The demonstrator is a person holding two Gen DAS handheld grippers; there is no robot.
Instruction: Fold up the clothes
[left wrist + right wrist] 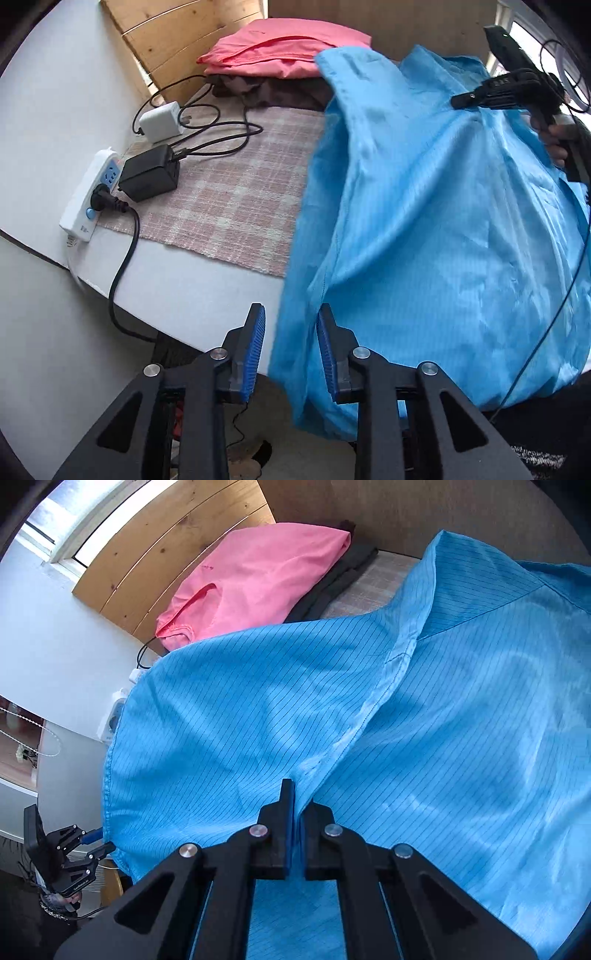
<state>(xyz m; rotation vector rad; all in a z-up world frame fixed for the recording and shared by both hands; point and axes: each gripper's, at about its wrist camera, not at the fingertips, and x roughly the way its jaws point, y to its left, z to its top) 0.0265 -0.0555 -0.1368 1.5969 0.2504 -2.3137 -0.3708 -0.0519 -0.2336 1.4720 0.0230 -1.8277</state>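
Item: blue garment (424, 720), unfolded, draped near the pink stack (258, 576). Your right gripper (298, 812) clamps its seam; your left gripper (291, 332) stands apart at its edge. Folding barely begun.

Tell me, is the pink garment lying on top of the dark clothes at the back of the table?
Yes, the folded pink garment rests on top of the dark clothes, which show beneath its front edge.

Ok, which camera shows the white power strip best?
Left wrist: the power strip lies in full sight at the table's edge, a black plug in it. In the right wrist view the blue garment hides all but a sliver.
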